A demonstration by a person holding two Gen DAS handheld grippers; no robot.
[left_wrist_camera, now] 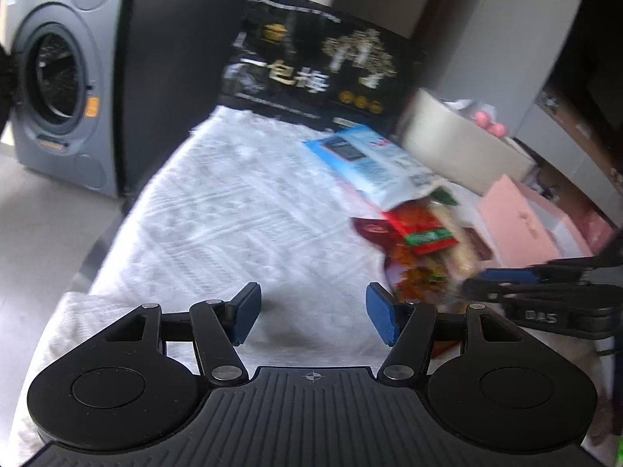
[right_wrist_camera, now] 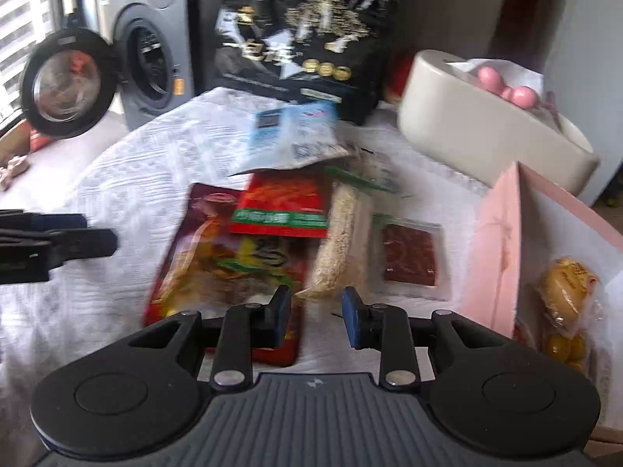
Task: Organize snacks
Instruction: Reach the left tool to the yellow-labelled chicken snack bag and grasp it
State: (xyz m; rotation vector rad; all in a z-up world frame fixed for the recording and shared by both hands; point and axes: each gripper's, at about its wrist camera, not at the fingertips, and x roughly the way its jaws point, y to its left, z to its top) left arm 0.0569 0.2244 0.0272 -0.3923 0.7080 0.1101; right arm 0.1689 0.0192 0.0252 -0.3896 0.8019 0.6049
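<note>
Right gripper (right_wrist_camera: 316,317): jaws partly apart, nothing between pads. Left gripper (left_wrist_camera: 313,319): wider, empty. Snack pile (right_wrist_camera: 272,233) at 12 o'clock of right gripper, just beyond tips. Pink box (right_wrist_camera: 502,241) at 2 o'clock. Bare white cloth (left_wrist_camera: 218,210) at 11 o'clock of left gripper.

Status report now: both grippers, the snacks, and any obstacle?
Left gripper open, empty. Right gripper open, empty, above snack pile. Pink box holds yellow snack. No obstacle seen.

washer (left_wrist_camera: 58,89) door open (grey) | pale floor (left_wrist_camera: 35,233) | daylight
</note>
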